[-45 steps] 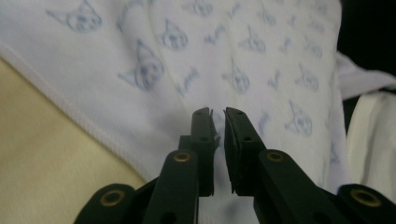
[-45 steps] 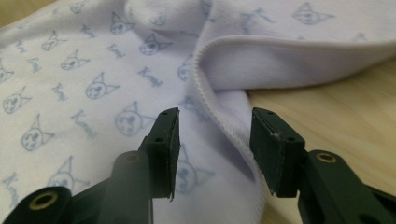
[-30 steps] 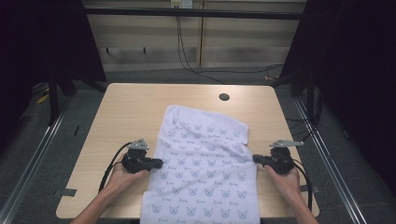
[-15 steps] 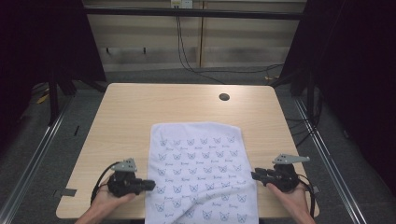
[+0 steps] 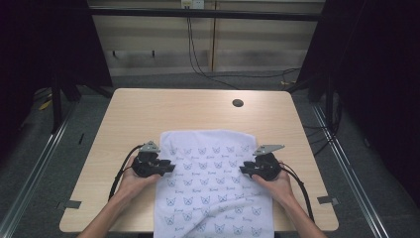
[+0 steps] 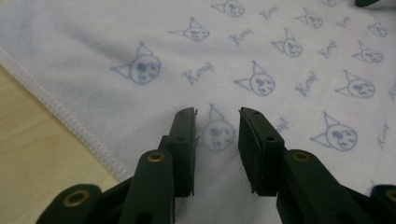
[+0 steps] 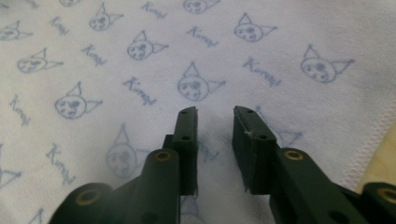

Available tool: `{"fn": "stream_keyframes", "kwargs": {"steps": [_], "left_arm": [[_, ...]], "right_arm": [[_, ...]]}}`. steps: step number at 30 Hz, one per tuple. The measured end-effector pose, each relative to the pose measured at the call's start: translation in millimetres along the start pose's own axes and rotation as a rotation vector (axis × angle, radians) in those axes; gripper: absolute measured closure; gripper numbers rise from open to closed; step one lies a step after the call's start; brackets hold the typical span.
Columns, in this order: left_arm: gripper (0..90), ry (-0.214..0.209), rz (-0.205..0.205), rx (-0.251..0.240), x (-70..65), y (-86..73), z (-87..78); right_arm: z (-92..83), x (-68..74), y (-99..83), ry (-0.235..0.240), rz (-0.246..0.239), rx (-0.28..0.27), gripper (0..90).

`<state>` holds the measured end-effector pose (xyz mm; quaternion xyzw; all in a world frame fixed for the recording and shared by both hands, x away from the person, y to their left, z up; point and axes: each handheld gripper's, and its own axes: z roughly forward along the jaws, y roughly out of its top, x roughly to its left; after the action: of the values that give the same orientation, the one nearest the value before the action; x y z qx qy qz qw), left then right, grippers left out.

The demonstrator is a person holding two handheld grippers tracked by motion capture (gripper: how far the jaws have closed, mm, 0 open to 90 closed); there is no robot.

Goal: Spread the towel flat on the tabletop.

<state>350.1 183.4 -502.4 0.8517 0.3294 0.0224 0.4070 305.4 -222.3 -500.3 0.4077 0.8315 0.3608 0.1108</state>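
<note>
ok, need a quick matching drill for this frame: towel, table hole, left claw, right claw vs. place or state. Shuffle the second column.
Things:
1. towel
2. hole
3. left claw
4. right claw

Place or state:
A. far side of the table, right of centre
B. open, over the towel's left edge
C. white with blue cat faces, hanging off the near table edge
D. open, over the towel's right edge

Pairs: 1-C, 2-A, 3-B, 4-D

Towel (image 5: 213,188) near end cut off by bottom edge.
</note>
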Motion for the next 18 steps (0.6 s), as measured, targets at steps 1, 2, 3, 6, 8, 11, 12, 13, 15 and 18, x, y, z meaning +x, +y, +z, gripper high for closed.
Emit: {"fn": "stream_keyframes", "kwargs": {"steps": [1, 2, 3, 6, 8, 11, 12, 13, 15, 18], "left_arm": [[67.5, -0.006, 0.003, -0.005, 1.3, -0.7, -0.3], [68.4, -0.002, 0.004, -0.006, 1.2, -0.9, -0.1], [69.4, 0.009, 0.014, -0.001, -0.2, -0.9, -0.1], [86.8, -0.010, 0.052, 0.035, -6.9, -2.5, -1.4], [88.8, -0.057, 0.046, 0.048, -12.3, -6.6, -4.3], [89.1, -0.081, 0.077, 0.076, -29.7, -16.6, -12.5], [89.0, -0.094, 0.071, 0.076, -35.8, -20.9, -14.9], [88.8, -0.105, 0.085, 0.084, -41.4, -24.8, -17.9], [85.7, -0.094, 0.080, 0.087, -50.2, -30.7, -23.2], [81.6, -0.097, 0.083, 0.083, -52.1, -32.4, -24.7]], "right_arm": [[-1.4, 2.6, -1.0, -0.011, -0.024, 0.007, 79.3], [-3.8, 5.6, -3.1, -0.010, -0.037, 0.014, 84.9], [-5.9, 7.3, -6.3, 0.000, -0.037, 0.011, 86.6], [-12.8, 13.2, -15.6, 0.045, -0.018, 0.003, 87.4], [-18.3, 19.5, -20.7, 0.050, -0.035, 0.011, 87.4], [-28.2, 28.9, -30.9, 0.074, -0.030, 0.023, 87.3], [-31.0, 32.2, -34.3, 0.088, -0.030, 0.022, 87.2], [-34.5, 36.3, -37.3, 0.094, -0.027, 0.034, 87.2], [-40.4, 45.3, -43.4, 0.114, -0.023, 0.047, 86.9], [-44.9, 53.2, -46.6, 0.132, -0.056, 0.059, 80.0]]}}
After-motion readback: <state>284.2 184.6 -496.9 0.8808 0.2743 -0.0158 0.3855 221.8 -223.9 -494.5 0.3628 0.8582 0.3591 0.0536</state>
